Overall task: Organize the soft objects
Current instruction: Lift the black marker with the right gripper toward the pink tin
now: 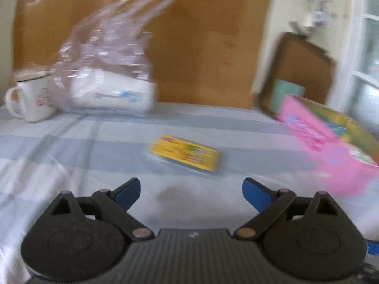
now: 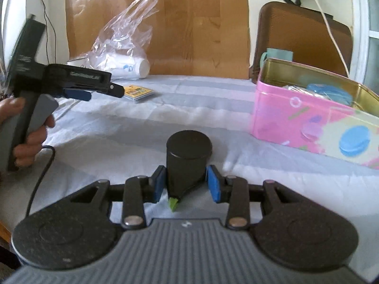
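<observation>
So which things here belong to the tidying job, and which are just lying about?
Belonging to the job:
- black cylinder, between the right tool's pads
- pink tin, open, with things in it
- yellow packet, in front of the open left tool

Lying about:
- white mug
- plastic bag with a white roll
- brown board
</observation>
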The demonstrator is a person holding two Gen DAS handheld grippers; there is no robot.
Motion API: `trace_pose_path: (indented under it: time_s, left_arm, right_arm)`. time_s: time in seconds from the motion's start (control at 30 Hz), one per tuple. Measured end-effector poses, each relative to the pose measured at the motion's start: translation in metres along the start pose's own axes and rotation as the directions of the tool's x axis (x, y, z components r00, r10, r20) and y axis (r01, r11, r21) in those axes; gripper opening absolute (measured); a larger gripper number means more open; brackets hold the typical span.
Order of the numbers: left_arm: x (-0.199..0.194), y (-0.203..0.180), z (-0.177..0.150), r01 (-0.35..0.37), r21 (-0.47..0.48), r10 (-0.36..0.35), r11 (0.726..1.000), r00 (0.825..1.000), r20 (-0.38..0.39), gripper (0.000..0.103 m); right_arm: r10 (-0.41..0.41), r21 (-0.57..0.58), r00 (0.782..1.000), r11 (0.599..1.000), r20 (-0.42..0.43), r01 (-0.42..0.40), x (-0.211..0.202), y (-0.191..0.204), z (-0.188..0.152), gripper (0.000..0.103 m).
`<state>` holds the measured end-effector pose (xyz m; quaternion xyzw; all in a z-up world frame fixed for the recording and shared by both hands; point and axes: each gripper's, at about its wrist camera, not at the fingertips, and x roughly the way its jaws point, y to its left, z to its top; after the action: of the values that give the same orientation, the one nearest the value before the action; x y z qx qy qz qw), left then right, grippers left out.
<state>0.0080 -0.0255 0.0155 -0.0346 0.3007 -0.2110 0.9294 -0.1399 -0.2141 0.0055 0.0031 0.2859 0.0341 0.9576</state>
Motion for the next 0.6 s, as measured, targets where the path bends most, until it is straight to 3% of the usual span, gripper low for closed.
trace_pose_path:
  time_s: [0.1, 0.23, 0.3, 0.4, 0.43, 0.5, 0.53, 0.6]
  left_arm:
    - [-0.019, -0.023, -0.007, 0.139, -0.004, -0.139, 0.990, 0.990, -0.035, 0.096]
    - [-0.018, -0.048, -0.008, 0.274, -0.029, -0.276, 0.961, 0.952, -0.132, 0.093]
    - [-0.009, -0.058, -0.011, 0.307, -0.048, -0.310, 0.951, 0.932, -0.185, 0.084]
    - [0.008, -0.075, -0.017, 0.356, -0.110, -0.372, 0.928, 0.889, -0.267, 0.072]
    - [0.008, -0.081, -0.019, 0.352, -0.095, -0.364, 0.931, 0.898, -0.248, 0.068]
    - [0.011, -0.091, -0.020, 0.382, -0.091, -0.392, 0.920, 0.880, -0.269, 0.052]
    - [0.013, -0.095, -0.020, 0.393, -0.102, -0.406, 0.914, 0.872, -0.274, 0.050]
    - [0.012, -0.103, -0.017, 0.416, -0.107, -0.429, 0.903, 0.863, -0.267, 0.043]
  right_arm:
    - [0.002, -0.006, 1.000, 1.000, 0.013, -0.002, 0.003, -0.002, 0.000, 0.046]
    - [0.019, -0.008, 0.999, 1.000, 0.036, -0.018, -0.002, -0.006, -0.006, 0.047]
    - [0.028, 0.011, 0.999, 1.000, 0.045, -0.028, -0.002, -0.009, -0.007, 0.040]
    - [0.067, 0.086, 0.996, 0.994, 0.059, -0.072, -0.008, -0.020, -0.010, 0.040]
    - [0.092, 0.136, 0.994, 0.986, 0.063, -0.100, -0.010, -0.025, -0.011, 0.040]
    - [0.171, 0.248, 0.982, 0.951, 0.080, -0.186, -0.011, -0.039, -0.012, 0.040]
    - [0.191, 0.285, 0.977, 0.935, 0.092, -0.210, -0.012, -0.044, -0.012, 0.040]
    - [0.170, 0.276, 0.978, 0.940, 0.123, -0.198, -0.018, -0.044, -0.011, 0.040]
